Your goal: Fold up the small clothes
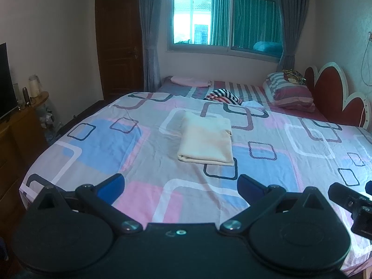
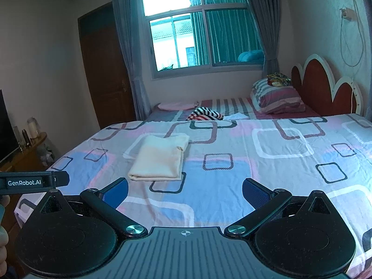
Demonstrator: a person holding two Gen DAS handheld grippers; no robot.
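A cream garment point(image 1: 207, 139) lies folded into a neat rectangle on the patterned bedsheet point(image 1: 116, 144); it also shows in the right wrist view point(image 2: 160, 158). My left gripper point(image 1: 181, 186) is open and empty, held above the sheet just short of the garment's near edge. My right gripper point(image 2: 185, 193) is open and empty, near the garment's near right corner. A striped cloth point(image 1: 223, 96) lies crumpled at the far side of the bed, also in the right wrist view point(image 2: 205, 114).
Striped pillows point(image 1: 290, 93) lie by the red headboard point(image 1: 334, 97) at the right. A wooden cabinet point(image 1: 21, 125) with a TV and bottles stands left of the bed. A door point(image 1: 118, 46) and window are on the far wall.
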